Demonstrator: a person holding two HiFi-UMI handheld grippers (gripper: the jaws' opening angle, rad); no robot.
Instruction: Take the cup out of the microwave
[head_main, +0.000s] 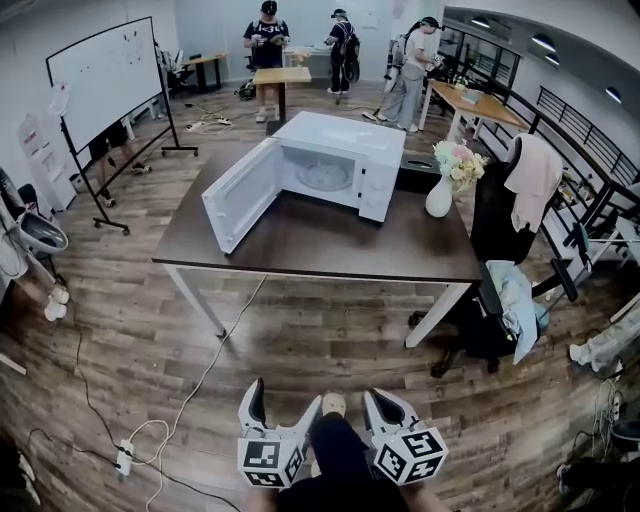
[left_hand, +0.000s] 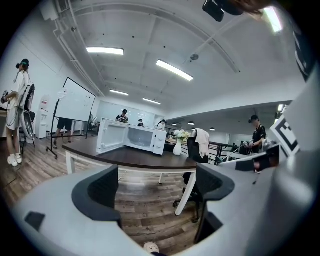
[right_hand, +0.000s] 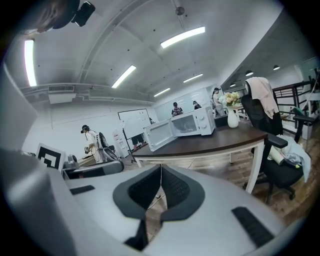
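The white microwave (head_main: 340, 135) stands on the dark table (head_main: 330, 240), its door (head_main: 243, 193) swung wide open to the left. Inside I make out only the glass turntable (head_main: 325, 176); no cup shows from here. Both grippers hang low over the floor, well short of the table's near edge. My left gripper (head_main: 283, 405) has its jaws spread wide with nothing between them, as its own view confirms (left_hand: 157, 187). My right gripper (head_main: 378, 398) has its pads pressed together with nothing between them (right_hand: 160, 187). The microwave appears small and distant in both gripper views (left_hand: 137, 137) (right_hand: 192, 124).
A white vase of flowers (head_main: 440, 195) stands right of the microwave. An office chair (head_main: 497, 225) draped with clothing stands at the table's right end. A whiteboard (head_main: 105, 70) on wheels is at the left. Cables (head_main: 200, 385) and a power strip (head_main: 124, 458) lie on the wood floor. People stand at the back.
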